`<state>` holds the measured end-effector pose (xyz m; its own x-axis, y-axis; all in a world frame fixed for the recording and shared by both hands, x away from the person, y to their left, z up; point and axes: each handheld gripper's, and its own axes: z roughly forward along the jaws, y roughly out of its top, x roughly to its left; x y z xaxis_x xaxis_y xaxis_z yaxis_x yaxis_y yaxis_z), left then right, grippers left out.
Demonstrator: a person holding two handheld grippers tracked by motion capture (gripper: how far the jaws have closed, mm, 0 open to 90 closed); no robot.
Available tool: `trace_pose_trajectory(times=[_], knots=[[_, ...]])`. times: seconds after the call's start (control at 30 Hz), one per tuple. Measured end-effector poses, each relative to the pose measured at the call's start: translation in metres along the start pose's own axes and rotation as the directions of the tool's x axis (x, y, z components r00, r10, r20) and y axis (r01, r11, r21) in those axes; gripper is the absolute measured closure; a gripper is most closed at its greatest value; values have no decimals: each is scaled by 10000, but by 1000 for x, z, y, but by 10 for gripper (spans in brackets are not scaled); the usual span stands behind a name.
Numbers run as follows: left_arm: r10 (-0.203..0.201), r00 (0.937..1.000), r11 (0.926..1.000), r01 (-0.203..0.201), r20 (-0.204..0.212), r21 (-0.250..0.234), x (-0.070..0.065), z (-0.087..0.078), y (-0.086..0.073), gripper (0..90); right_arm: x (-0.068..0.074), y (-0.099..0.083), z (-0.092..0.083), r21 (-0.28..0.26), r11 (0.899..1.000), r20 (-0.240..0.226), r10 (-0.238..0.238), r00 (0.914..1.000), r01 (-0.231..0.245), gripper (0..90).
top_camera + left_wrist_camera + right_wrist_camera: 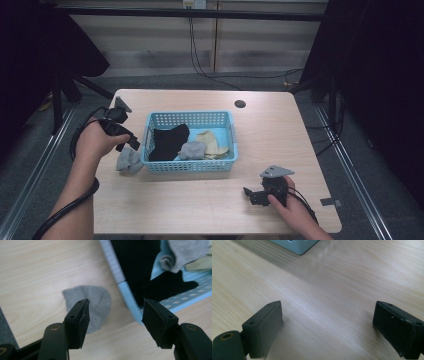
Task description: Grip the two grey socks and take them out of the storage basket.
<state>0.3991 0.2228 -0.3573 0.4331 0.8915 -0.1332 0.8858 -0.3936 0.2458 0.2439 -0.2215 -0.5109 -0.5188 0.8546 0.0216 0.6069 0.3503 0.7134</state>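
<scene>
Spreading across the middle of the high view, the wooden table [200, 200] carries everything else. At its centre sits a light blue basket [190, 166] with perforated walls, holding a black sock [167, 142], a grey sock [192, 149] bunched near the front wall, and a beige sock [212, 142] toward the right side.

Just outside the basket's left wall, at the left of the frame, lies another grey sock on the table [129, 161], touching or nearly touching the basket's lower left corner (the gap is too small to judge). In the left gripper view it shows as a rounded grey patch [96, 302] on bare wood, partly behind the left-hand jaw, with its long axis running from the upper left toward the lower middle of the frame.

The left gripper [131, 144] hangs directly above that sock, jaws parted with nothing pressed between them; the sock lies below and to the left of the gap, while the basket corner [130, 302] sits under the right-hand jaw. Any fresh grasp would likely need the gripper shifted toward the sock side.

The right gripper [250, 194] rests low on the table at the lower right, well apart from the sock, jaws wide open over bare wood. The left hand [95, 142] is clearly the nearer one.
</scene>
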Motion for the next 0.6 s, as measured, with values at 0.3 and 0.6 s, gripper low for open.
trace_pose_trajectory(times=[0.3,0.6], knots=[[835,9963,9961,-829,204,-301,-34,2,25,338,0,0,0,0,10000,-1,-2,10000,2,87],[1352,9898,9908,-1346,449,-157,-61,20,39,325,0,0,0,0,10000,-2,-4,10000,4,87]])
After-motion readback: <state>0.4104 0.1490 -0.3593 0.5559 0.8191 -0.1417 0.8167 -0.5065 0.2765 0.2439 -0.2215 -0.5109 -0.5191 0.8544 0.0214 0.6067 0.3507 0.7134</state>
